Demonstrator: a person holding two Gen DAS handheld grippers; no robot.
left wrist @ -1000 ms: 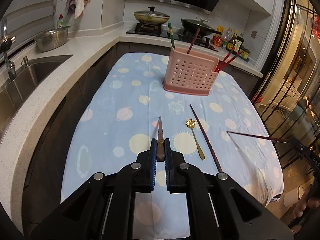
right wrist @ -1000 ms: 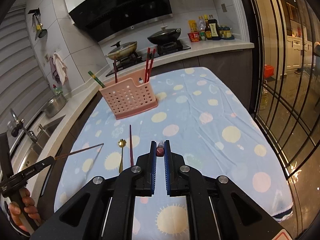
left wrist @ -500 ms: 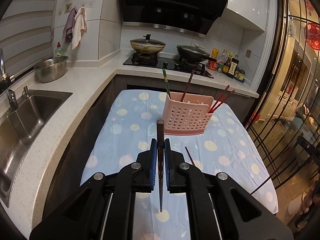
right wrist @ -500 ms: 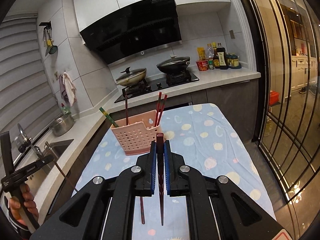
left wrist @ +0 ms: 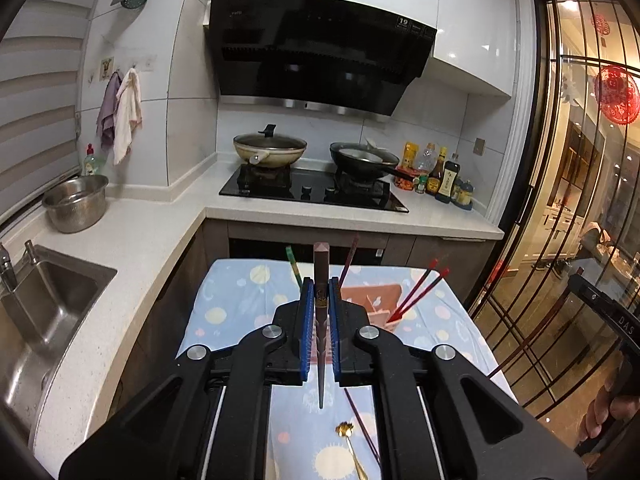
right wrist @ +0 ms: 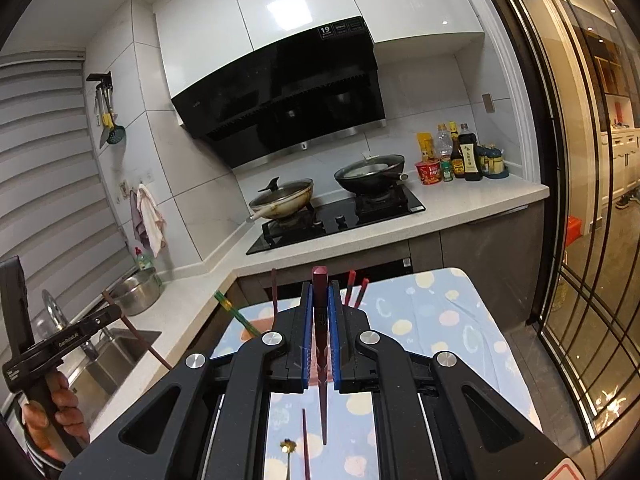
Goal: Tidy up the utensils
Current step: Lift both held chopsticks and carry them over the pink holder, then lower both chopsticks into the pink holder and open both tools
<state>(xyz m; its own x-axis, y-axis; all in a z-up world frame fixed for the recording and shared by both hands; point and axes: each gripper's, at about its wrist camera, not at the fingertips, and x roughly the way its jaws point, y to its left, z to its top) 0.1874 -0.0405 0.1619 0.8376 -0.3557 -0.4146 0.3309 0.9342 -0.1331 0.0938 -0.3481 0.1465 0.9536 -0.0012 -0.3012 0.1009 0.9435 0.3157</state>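
Observation:
My left gripper (left wrist: 319,292) is shut on a dark brown chopstick (left wrist: 321,264), held upright, tip hanging down above the spotted blue tablecloth (left wrist: 236,304). My right gripper (right wrist: 319,296) is shut on a dark red chopstick (right wrist: 320,284), also upright. The pink utensil basket (left wrist: 378,300) stands behind the left gripper with several chopsticks in it; in the right wrist view only its chopsticks (right wrist: 356,286) show above the fingers. A gold spoon (left wrist: 349,440) and a loose chopstick (left wrist: 360,420) lie on the cloth; they also show in the right wrist view, the spoon (right wrist: 289,454) and chopstick (right wrist: 305,440).
White counter (left wrist: 132,236) with a sink (left wrist: 36,304) and steel bowl (left wrist: 76,202) lies left. A hob with two pans (left wrist: 312,180) and sauce bottles (left wrist: 440,176) is behind. A glass door (left wrist: 580,240) is right. The left gripper shows in the right view (right wrist: 52,344).
Both grippers have risen and tilted up from the table, each lifting its chopstick to upright. The view now shows the hood and cabinets; the basket has dropped behind the fingers.

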